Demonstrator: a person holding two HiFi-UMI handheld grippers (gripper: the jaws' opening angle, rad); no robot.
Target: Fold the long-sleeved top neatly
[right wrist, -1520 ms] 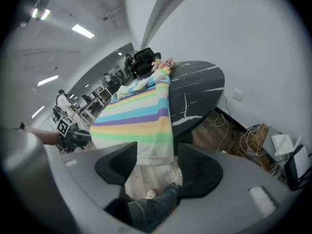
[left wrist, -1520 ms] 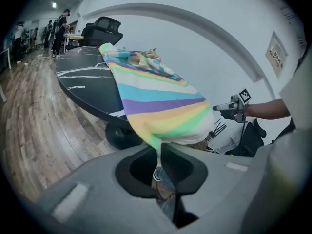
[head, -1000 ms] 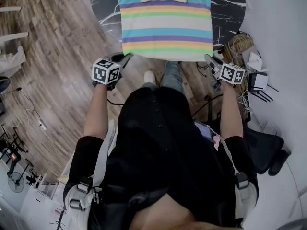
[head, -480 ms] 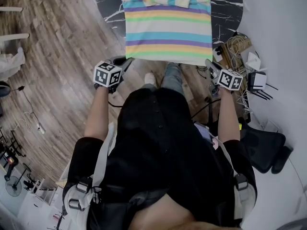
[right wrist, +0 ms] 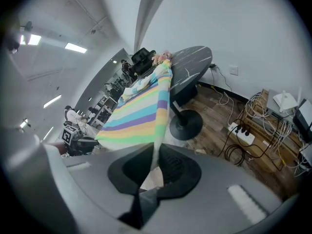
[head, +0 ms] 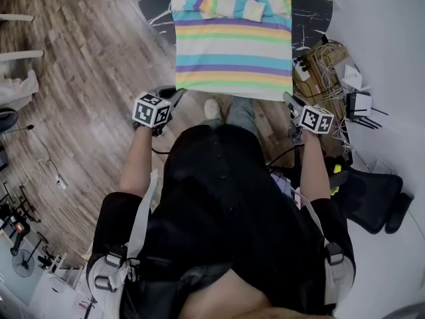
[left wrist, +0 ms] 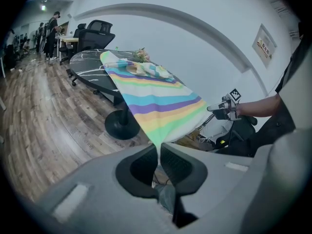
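Observation:
The long-sleeved top (head: 232,45), striped in pastel colours, lies flat on a black marble table (head: 151,5). Its sleeves (head: 232,2) are folded across the chest at the far end. The hem is pulled off the table's near edge and stretched between my two grippers. My left gripper (head: 175,93) is shut on the hem's left corner, and the cloth (left wrist: 156,101) runs straight into the pinched jaws (left wrist: 158,147). My right gripper (head: 289,99) is shut on the right corner, where the fabric (right wrist: 141,111) enters its jaws (right wrist: 155,160).
A power strip and tangled cables (head: 325,68) lie on the floor at the right, next to a white router (head: 362,103). A black office chair (head: 372,205) stands close to my right side. The table's round base (left wrist: 119,126) rests on the wooden floor.
Both grippers drew back toward my body. The top slid along the table with them, so the folded sleeves now show further into view.

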